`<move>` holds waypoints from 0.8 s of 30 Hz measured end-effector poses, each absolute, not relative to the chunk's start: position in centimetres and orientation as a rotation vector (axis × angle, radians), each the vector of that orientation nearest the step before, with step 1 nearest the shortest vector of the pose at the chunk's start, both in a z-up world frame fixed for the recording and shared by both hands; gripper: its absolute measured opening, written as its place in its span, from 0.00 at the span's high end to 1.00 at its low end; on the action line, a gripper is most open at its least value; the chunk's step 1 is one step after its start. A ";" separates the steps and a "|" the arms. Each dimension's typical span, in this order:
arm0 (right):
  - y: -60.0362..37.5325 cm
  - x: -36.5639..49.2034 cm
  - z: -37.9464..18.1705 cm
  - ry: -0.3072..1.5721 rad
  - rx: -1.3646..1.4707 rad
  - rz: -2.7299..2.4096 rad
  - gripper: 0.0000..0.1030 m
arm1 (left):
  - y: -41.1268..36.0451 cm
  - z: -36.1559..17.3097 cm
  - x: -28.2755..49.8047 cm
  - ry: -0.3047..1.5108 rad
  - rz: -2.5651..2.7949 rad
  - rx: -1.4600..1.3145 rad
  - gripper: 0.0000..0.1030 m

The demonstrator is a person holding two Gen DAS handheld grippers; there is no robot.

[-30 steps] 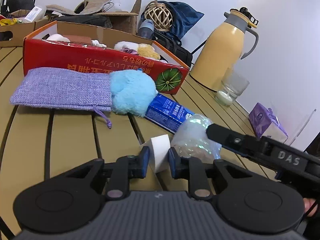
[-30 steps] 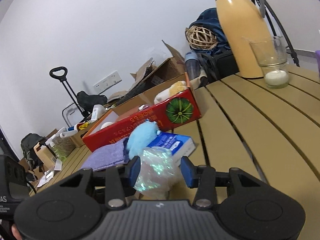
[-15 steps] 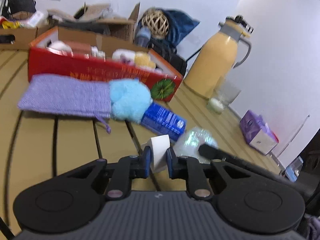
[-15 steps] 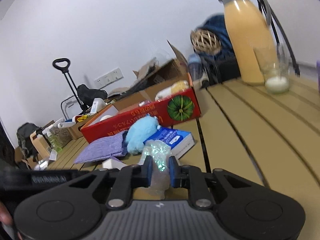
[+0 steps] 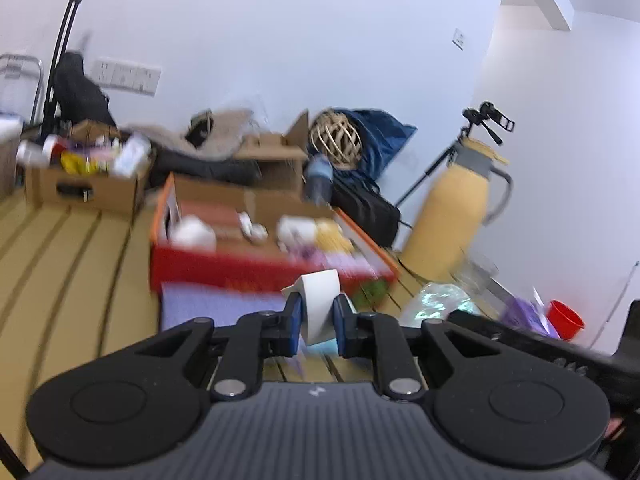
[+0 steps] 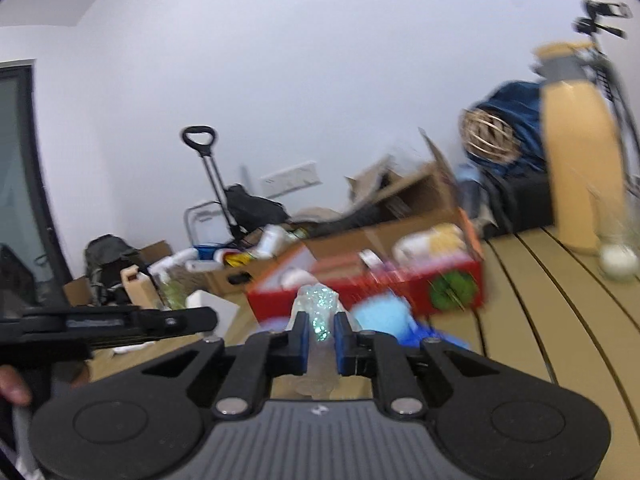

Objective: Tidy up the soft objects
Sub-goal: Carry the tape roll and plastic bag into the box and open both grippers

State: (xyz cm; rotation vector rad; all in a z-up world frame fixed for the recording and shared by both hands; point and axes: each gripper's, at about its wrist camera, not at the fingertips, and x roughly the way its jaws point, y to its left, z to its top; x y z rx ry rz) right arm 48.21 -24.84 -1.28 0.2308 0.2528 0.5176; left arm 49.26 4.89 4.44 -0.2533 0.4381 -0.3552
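My left gripper [image 5: 316, 318] is shut on a white soft roll [image 5: 320, 296], held up above the slatted table. My right gripper [image 6: 319, 330] is shut on a crinkly iridescent bag [image 6: 318, 308], also lifted; the same iridescent bag [image 5: 438, 300] shows at the right of the left wrist view. Ahead stands the red open box [image 5: 256, 268] with several soft items inside, seen too as the red box [image 6: 384, 284] in the right wrist view. A purple cloth pouch [image 5: 216, 304] lies in front of it, and a fluffy blue toy [image 6: 384, 314] lies beside it.
A tan thermos jug [image 5: 452, 220] and a glass with a candle [image 6: 618, 264] stand on the table at the right. Cardboard boxes [image 5: 84, 188], a wicker ball [image 5: 336, 144] and dark bags line the back. A small purple packet [image 5: 524, 308] lies at the far right.
My right gripper closed on the iridescent bag. Both grippers rose off the table with their objects, and the views now look higher, over the red box.
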 end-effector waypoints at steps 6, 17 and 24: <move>-19.5 58.6 2.8 0.319 0.170 0.574 0.88 | 7.0 6.1 60.1 0.497 -0.282 -0.142 0.83; -10.6 72.9 -2.0 0.596 0.070 0.576 0.79 | 10.1 0.6 66.9 0.579 -0.275 -0.106 0.63; -9.7 74.4 -4.4 0.682 0.076 0.564 0.62 | 12.1 1.1 66.5 0.532 -0.253 -0.172 0.50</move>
